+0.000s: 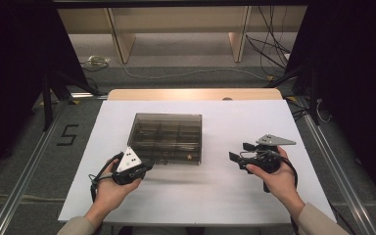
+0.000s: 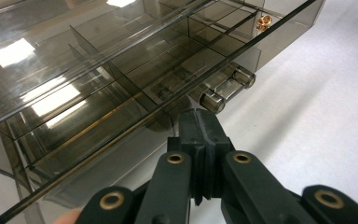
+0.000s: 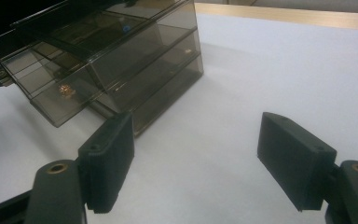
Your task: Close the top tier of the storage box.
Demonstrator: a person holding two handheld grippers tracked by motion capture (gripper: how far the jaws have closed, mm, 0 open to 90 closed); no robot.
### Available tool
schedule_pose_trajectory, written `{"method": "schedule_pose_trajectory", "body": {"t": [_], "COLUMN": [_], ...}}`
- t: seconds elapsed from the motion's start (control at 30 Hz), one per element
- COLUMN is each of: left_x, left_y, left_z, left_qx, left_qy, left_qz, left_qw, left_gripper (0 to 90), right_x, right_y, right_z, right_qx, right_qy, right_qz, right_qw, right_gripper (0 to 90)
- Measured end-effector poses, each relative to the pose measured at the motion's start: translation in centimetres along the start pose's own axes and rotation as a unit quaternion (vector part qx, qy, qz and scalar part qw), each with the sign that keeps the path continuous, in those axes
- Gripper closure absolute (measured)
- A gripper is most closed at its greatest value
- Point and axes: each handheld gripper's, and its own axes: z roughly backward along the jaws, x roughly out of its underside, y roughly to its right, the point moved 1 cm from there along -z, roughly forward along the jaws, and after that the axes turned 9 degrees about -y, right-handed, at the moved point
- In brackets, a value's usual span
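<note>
A smoky, see-through compartment box point(image 1: 166, 137) is seen on the white table point(image 1: 215, 196), a little left of the middle, its lid point(image 2: 98, 70) not flat but tilted up at the near edge. The left gripper point(image 1: 144, 169) is held right at the box's near left front, and in the left gripper view its jaws are pressed together with nothing between them, the tips point(image 2: 200, 116) tucked just under the lid's front rim beside the clasp point(image 2: 226, 88). Whether the tips are touching the rim cannot be told for certain. The right gripper point(image 1: 238, 155) is kept well apart on the right side of the table, jaws spread wide and empty, its pads point(image 3: 109, 158) pointed toward the box. A small golden item point(image 3: 66, 89) is glimpsed inside a front corner compartment; what it is cannot be made out.

So far, judging by how things lie, the clasp appears released and the lid is started on its way up. The lid is not yet swung fully open. Most of the lift is left to be done, and a steadying grip from the right side may be needed, since the light box could be dragged or tipped.
</note>
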Motion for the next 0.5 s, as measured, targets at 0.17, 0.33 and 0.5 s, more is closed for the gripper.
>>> {"method": "schedule_pose_trajectory", "body": {"t": [0.17, 0.33, 0.5], "left_x": [-0.06, -0.15, -0.26], "left_y": [-0.07, -0.13, -0.12], "left_z": [-0.08, -0.14, -0.21], "left_qx": [-0.001, -0.001, 0.000], "left_qy": [0.000, 0.002, 0.005], "left_qz": [-0.001, 0.001, 0.002], "left_qw": [1.0000, 1.0000, 1.0000], "left_gripper": [89.5, 89.5, 89.5], "right_x": [0.01, 0.02, 0.03], "right_y": [0.01, 0.02, 0.00], "right_z": [-0.03, -0.04, -0.05], "right_qx": [0.000, -0.001, -0.001], "right_qy": [0.001, 0.001, 0.001], "right_qz": [0.000, -0.001, -0.001], "right_qw": [1.0000, 1.0000, 1.0000], "right_gripper": [28.2, 28.2, 28.2]}}
